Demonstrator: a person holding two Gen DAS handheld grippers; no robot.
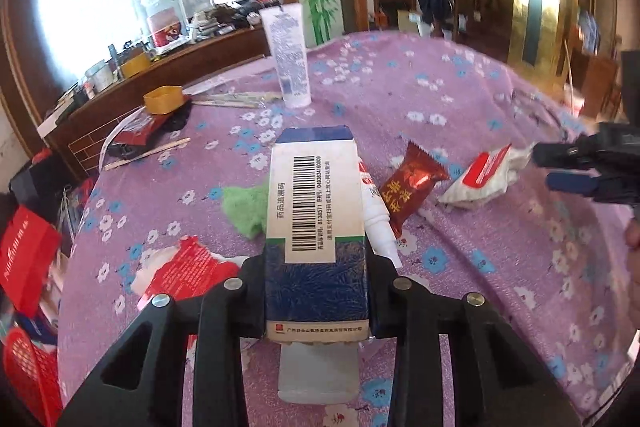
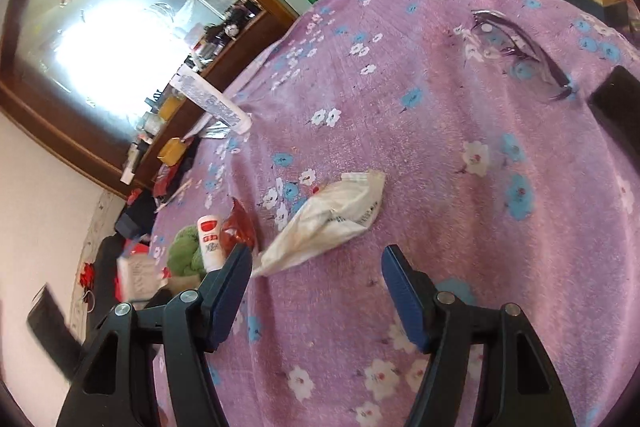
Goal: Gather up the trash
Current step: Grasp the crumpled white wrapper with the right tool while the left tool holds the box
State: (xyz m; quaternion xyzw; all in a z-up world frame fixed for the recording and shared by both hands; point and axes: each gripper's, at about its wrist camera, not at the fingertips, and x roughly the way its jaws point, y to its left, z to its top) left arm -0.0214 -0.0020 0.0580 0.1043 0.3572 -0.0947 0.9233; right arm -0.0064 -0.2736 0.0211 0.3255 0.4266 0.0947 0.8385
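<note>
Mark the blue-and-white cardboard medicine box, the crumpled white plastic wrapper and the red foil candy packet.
blue-and-white cardboard medicine box (image 1: pixel 316 211), left wrist view, barcode label.
crumpled white plastic wrapper (image 2: pixel 332 219), right wrist view, middle of its body.
red foil candy packet (image 1: pixel 408 187), left wrist view, printed centre.

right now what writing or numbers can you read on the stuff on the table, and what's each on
"药品追溯码", beside the barcode, on the blue and white medicine box clamped in the left gripper.
The digit lines along the barcode and the maker's line at the box's near end: too small to read surely.
Gold characters on the red candy wrapper: blurred.
Print on the white tube, the crumpled white wrapper and the small white bottle: unreadable.
</note>
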